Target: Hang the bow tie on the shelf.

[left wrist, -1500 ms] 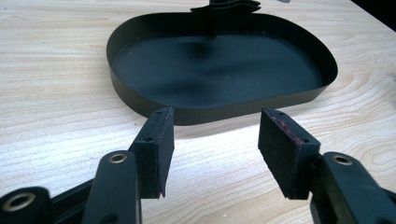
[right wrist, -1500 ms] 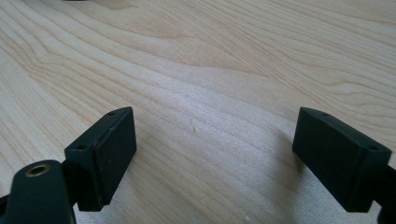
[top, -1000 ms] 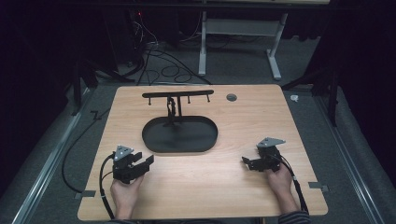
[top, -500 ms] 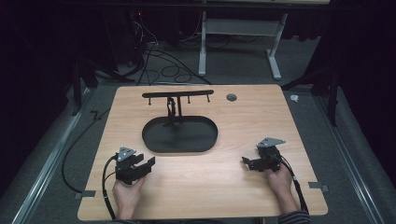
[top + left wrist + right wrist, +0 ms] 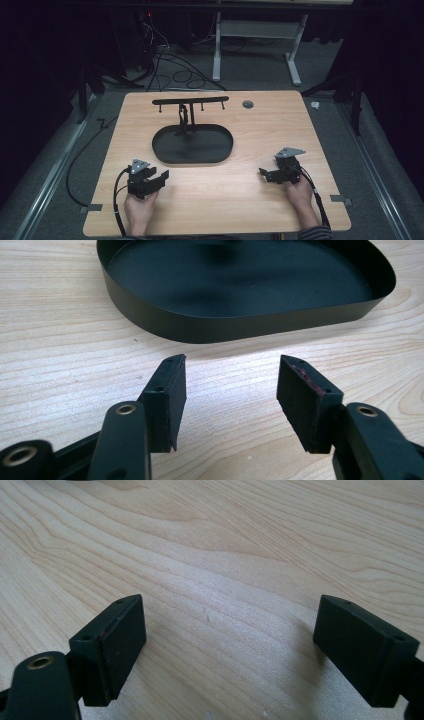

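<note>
A black oval tray (image 5: 202,147) lies on the middle of the wooden table (image 5: 240,200), and its low wall (image 5: 225,327) curves just ahead of my left gripper's jaws. At the tray's far edge a black stand (image 5: 190,101) rises, with a crossbar that carries small hooks. My left gripper (image 5: 161,175) (image 5: 230,367) rests near the front left of the table, open, with nothing between its jaws. Toward the front right my right gripper (image 5: 263,173) (image 5: 230,610) is wide open over bare wood and points left.
A small grey round disc (image 5: 247,104) sits near the table's far edge. A hand (image 5: 139,210) holds each gripper at the front edge. Cables (image 5: 170,65) and white desk legs (image 5: 217,45) stand on the floor beyond the table.
My left gripper has shifted a little to the right, toward the tray. The right gripper has stayed where it was.
</note>
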Action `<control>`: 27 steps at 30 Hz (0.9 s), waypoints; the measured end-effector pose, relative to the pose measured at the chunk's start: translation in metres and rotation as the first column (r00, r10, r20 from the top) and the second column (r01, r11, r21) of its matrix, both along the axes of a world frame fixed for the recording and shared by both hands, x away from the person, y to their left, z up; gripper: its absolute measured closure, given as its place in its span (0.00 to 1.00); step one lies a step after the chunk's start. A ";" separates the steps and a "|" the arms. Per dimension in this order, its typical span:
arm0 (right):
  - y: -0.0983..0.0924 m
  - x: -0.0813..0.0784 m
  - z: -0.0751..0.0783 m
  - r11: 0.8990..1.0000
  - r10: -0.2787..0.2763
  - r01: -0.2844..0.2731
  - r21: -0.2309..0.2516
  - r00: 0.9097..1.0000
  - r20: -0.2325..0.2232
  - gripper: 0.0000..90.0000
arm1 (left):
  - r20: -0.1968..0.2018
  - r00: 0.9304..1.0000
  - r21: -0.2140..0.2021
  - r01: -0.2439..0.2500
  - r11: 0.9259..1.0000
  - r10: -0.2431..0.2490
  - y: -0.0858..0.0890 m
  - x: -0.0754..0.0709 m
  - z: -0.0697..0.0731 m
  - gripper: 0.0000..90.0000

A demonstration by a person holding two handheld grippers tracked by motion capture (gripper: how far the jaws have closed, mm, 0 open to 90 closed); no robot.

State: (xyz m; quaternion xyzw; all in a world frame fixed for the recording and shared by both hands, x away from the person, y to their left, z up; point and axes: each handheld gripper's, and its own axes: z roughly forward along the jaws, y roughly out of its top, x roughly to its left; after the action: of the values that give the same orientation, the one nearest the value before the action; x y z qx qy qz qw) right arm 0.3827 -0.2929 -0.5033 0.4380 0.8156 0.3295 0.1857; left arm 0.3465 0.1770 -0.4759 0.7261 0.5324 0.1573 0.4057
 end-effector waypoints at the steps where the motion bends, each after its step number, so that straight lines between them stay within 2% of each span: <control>1: 0.000 0.000 0.000 1.000 0.002 -0.002 -0.001 1.000 0.001 0.16 | 0.000 1.000 0.000 0.000 1.000 0.000 0.000 0.000 0.000 0.51; 12: 0.000 0.000 0.000 1.000 0.001 -0.001 -0.001 1.000 0.001 0.16 | -0.001 1.000 0.046 -0.001 0.999 0.001 -0.007 0.002 -0.008 0.51; 24: 0.000 0.000 0.000 1.000 0.001 -0.001 -0.001 1.000 0.001 0.16 | -0.001 1.000 0.072 -0.011 0.997 0.011 -0.012 0.005 -0.018 0.51; 27: 0.000 0.000 0.000 1.000 0.002 -0.002 -0.001 1.000 0.001 0.16 | 0.011 1.000 0.104 -0.012 0.995 0.011 -0.016 0.005 -0.020 0.51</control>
State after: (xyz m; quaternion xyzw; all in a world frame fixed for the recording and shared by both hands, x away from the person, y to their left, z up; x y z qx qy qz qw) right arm 0.3828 -0.2930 -0.5033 0.4369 0.8160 0.3296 0.1863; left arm 0.3520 0.1613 -0.4957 0.7425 0.5254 0.1907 0.3692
